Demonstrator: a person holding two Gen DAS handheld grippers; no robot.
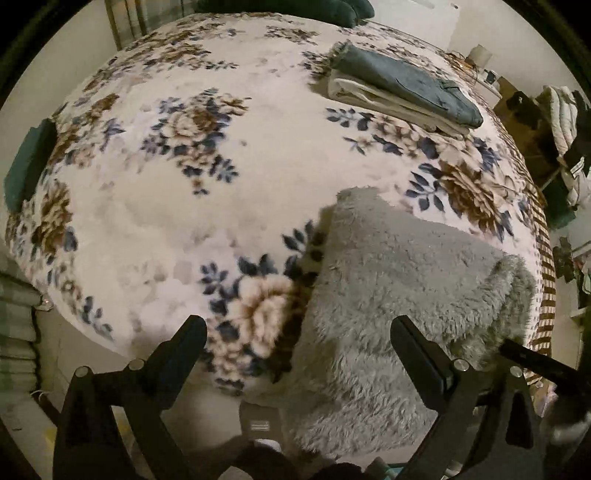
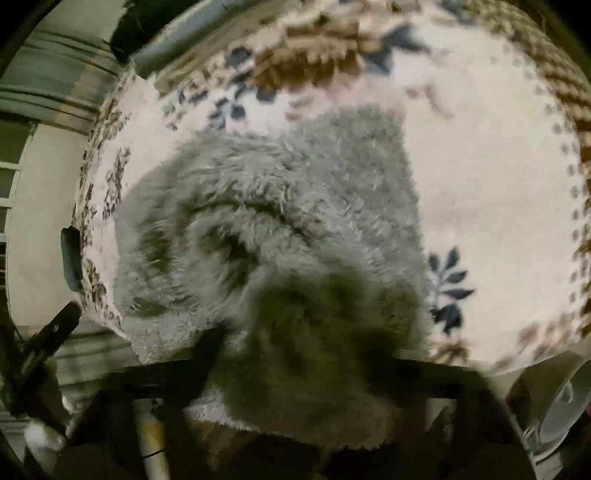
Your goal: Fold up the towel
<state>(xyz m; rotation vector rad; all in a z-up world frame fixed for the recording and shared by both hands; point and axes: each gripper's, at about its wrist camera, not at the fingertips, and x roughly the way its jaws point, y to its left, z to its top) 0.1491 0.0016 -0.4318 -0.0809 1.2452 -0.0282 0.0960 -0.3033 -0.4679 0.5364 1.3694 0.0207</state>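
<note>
Lying at the near edge of the bed, the shaggy grey towel [image 1: 399,280] rests on the cream fleece blanket with brown and navy flowers [image 1: 177,206] and hangs partly over that edge. In the left wrist view its top surface looks flat, with a thicker bunched fold along its right side. In the right wrist view the towel [image 2: 280,192] is rumpled, with curved ridges and a raised hump close to the lens; that view is motion-blurred.

Left hand-held gripper [image 1: 299,332]: jaws spread wide, nothing clamped. One finger is over the flowered blanket, the other over the towel pile; contact with the fabric cannot be judged.

Right hand-held gripper [image 2: 303,354]: fingers narrowed, with towel pile bunched between them and spilling over them. The pads appear to pinch the fabric, though blur and shadow hide the exact contact. A black part of this tool [image 1: 535,362] shows at the towel's right side in the left wrist view.

Further back on the bed: a stack of folded cloths, blue-grey piece over cream pieces [image 1: 402,88], well apart from the towel. A dark green cushion [image 1: 29,162] lies at the blanket's left border. Dark green fabric [image 1: 288,9] sits at the far end.
</note>
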